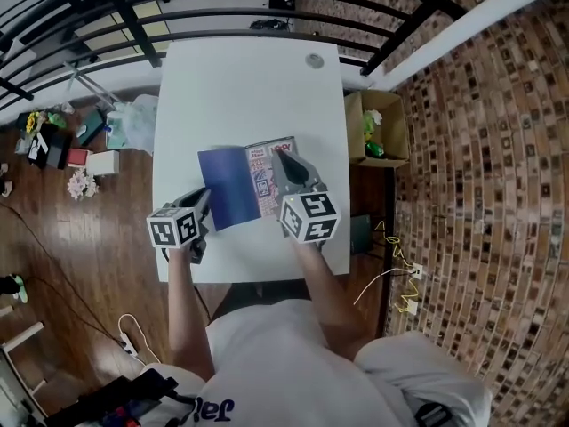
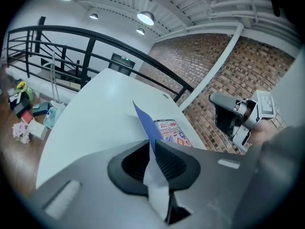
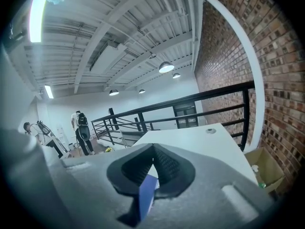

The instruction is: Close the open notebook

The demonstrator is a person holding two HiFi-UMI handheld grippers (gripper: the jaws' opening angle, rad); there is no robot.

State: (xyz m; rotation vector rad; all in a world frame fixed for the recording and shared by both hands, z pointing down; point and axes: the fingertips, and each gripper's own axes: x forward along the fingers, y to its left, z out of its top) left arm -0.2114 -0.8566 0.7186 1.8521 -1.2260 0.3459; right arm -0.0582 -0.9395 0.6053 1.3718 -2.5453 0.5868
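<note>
The notebook (image 1: 233,185) lies open near the front of the white table (image 1: 249,87), its blue cover raised on the left and a printed page (image 1: 260,172) showing on the right. My left gripper (image 1: 206,203) is shut on the cover's lower left edge. In the left gripper view the blue cover (image 2: 145,123) rises from between the closed jaws (image 2: 152,144). My right gripper (image 1: 286,163) sits on the notebook's right side. Its jaws (image 3: 153,150) are shut on a blue and white edge (image 3: 147,194) of the notebook.
A small round object (image 1: 315,60) lies at the table's far end. A cardboard box (image 1: 378,127) with green things stands right of the table. Black railing (image 1: 222,7) runs behind it. Clutter (image 1: 53,140) covers the floor at left. People (image 3: 81,128) stand far off.
</note>
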